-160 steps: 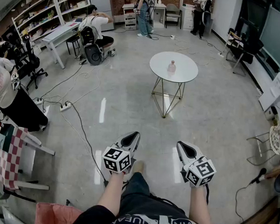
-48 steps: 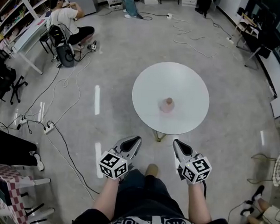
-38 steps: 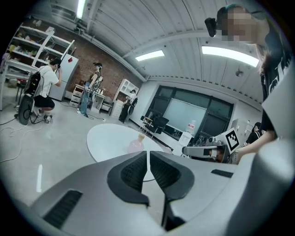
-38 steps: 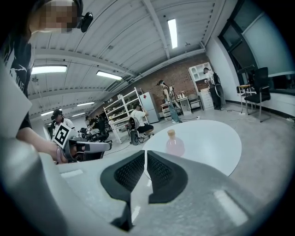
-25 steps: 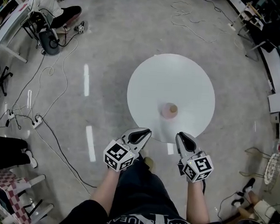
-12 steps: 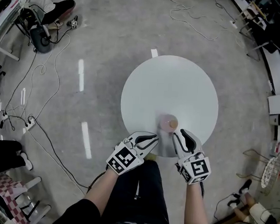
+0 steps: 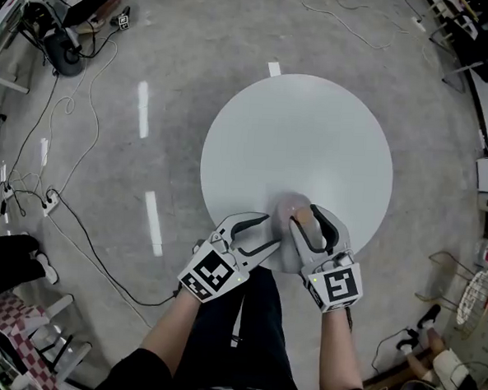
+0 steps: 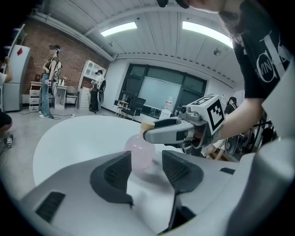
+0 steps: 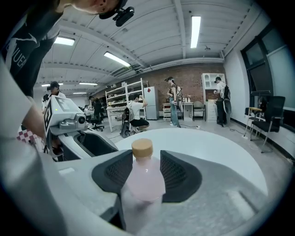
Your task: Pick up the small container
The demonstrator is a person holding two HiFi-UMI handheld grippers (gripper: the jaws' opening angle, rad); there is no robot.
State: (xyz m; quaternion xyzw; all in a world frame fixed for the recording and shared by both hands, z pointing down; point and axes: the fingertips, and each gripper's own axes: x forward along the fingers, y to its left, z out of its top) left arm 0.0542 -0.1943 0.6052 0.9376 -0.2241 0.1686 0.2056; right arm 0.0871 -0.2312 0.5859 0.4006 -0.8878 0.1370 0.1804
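Nearest, the right claw (image 9: 145, 167). Its jaws are spread wide and have just been opening. A small pink translucent plastic bottle (image 9: 141, 182) stands upright between them, well inside the gap, with its tan cap (image 9: 142, 147) about level with the jaw tips. The ribbed pads flank its shoulders. I cannot tell whether a pad brushes it, but no squeeze shows: released, not grasping.

Left claw (image 8: 146, 165): jaws partway apart, also just been opening, nothing between them. The bottle sits just ahead of its tips, a little toward the left jaw. One finger of the right claw crosses beyond at neck height.

Both claws hang over the near rim of the round white bench (image 7: 314, 128). The bottle stands on it close to that rim, and the top is bare past the claws.

Farther off: grey floor (image 7: 177, 71), white shelving (image 9: 120, 102), standing people (image 9: 174, 101).

Judgement: the approach looks done and the grasp is not yet made. The next move calls for the right jaws to shut squarely on the body below the cap, then a straight lift. The left claw had best keep off. The bottle looks light and narrow, so a lopsided pinch or a nudge could topple it.
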